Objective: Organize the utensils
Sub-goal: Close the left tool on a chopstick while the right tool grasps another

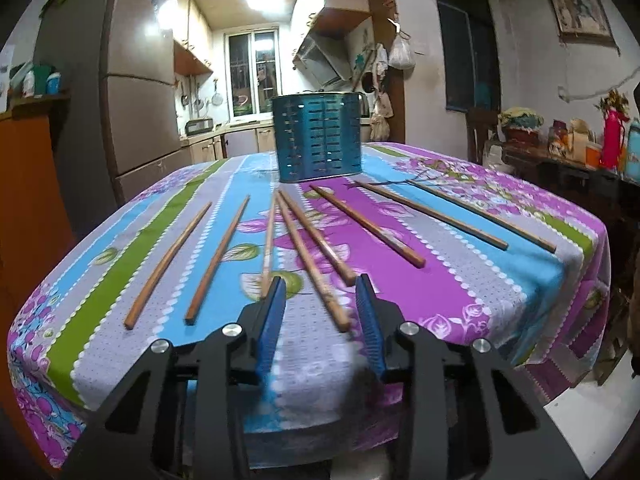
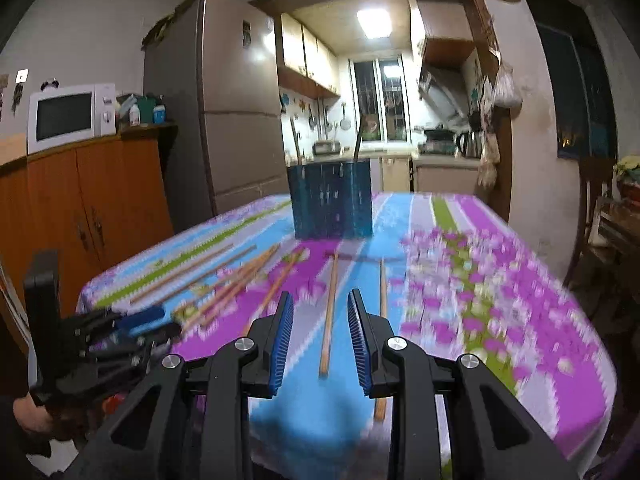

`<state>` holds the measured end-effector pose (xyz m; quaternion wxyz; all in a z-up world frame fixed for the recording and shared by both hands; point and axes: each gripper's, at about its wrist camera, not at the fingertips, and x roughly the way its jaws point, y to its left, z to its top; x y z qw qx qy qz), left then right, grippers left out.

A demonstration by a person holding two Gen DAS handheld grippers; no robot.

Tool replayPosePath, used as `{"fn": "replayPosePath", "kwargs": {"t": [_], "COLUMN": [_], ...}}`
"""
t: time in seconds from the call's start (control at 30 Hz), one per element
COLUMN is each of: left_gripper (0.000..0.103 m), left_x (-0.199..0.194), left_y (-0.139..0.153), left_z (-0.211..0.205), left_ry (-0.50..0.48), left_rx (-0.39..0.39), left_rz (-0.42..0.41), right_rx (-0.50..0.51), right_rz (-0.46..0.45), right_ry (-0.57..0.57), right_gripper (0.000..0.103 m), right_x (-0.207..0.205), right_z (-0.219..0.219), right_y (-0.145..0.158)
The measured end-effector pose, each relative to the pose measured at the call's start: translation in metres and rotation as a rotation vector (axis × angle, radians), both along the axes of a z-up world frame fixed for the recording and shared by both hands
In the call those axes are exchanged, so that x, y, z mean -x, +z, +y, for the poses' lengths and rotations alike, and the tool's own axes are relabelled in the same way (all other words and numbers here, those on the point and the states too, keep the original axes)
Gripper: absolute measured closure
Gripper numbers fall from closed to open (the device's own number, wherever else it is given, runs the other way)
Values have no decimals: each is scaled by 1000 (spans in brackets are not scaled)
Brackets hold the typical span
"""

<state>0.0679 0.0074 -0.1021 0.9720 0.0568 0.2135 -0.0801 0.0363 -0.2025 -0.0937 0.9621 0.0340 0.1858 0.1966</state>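
Observation:
Several wooden chopsticks (image 1: 308, 252) lie spread on the flowered tablecloth (image 1: 440, 280). A blue perforated utensil holder (image 1: 318, 140) stands upright behind them at the table's far middle. My left gripper (image 1: 320, 296) is open and empty; the near end of one chopstick (image 1: 332, 304) lies between its fingers. In the right wrist view, my right gripper (image 2: 320, 312) is open and empty over a chopstick (image 2: 329, 320); another chopstick (image 2: 382, 300) lies just to its right. The holder (image 2: 331, 200) stands ahead with two thin sticks rising from it. The left gripper (image 2: 132, 328) shows at the left table edge.
A fridge (image 2: 224, 112), an orange cabinet (image 2: 92, 208) with a microwave (image 2: 70, 116) stand left of the table. A side table (image 1: 568, 160) with bottles and flowers stands on the right. The kitchen lies behind. The table's near edge (image 1: 280, 420) drops just under my grippers.

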Motion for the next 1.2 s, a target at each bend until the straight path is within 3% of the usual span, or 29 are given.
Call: {"fn": "replayPosePath", "kwargs": {"t": [0.23, 0.4, 0.77, 0.97, 1.2], "left_gripper": [67, 69, 71, 88, 87], "left_x": [-2, 1, 2, 5, 8], "left_y": [-8, -10, -11, -12, -16], "left_z": [0, -1, -10, -18, -18], "left_ry": [41, 60, 94, 82, 92], "left_rx": [-1, 5, 0, -14, -8], "left_rz": [-1, -11, -23, -30, -62], "right_rx": [57, 72, 81, 79, 97], "right_rz": [27, 51, 41, 37, 27], "right_ry": [4, 21, 40, 38, 32], "right_gripper": [74, 81, 90, 90, 90], "right_x": [-10, -27, -37, -38, -36], "right_z": [9, 14, 22, 24, 25], "right_y": [-28, -45, -48, -48, -48]}}
